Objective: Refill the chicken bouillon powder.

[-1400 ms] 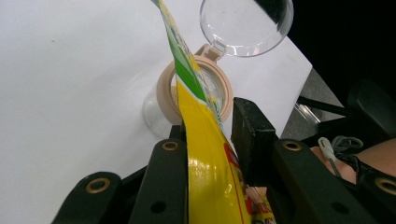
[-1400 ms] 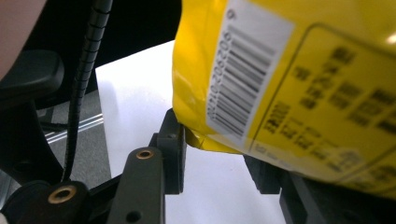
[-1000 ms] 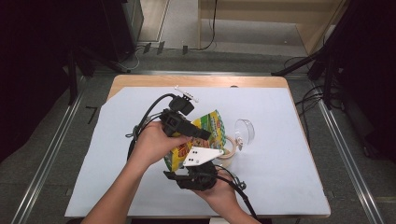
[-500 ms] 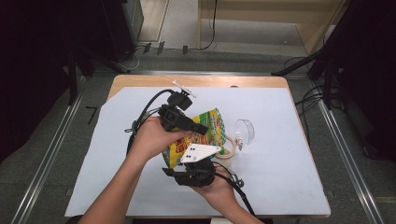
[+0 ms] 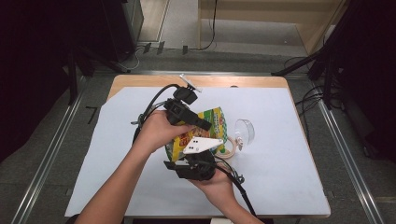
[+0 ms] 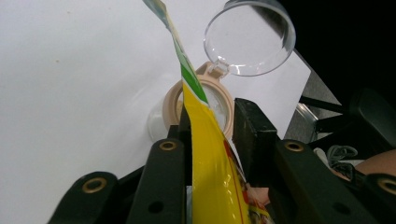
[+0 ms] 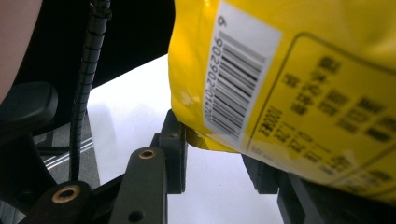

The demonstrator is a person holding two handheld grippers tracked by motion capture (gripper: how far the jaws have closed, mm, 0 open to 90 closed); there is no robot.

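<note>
White-covered table (image 5: 280, 186) under a fixed overhead camera. The left gripper (image 6: 212, 116) stands with its jaws just reopened a little, the yellow snack bag (image 6: 210, 186) against one pad and a gap at the other. The right gripper (image 7: 212, 140) clamps the bag's lower corner. Below sits the open jar (image 6: 219, 100), its clear lid (image 6: 250, 37) flipped back. Risk: with so loose a left hold the bag may sag and spill beside the jar. Compared with the earlier frames, the bag hangs slightly lower.

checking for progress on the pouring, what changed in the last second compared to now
Little has changed. The left gripper has just been closing and reopening slightly, with the yellow bag between its jaws. The right gripper stays at the bag's lower corner. The jar with its flipped-open clear lid has not moved on the white table cover.
</note>
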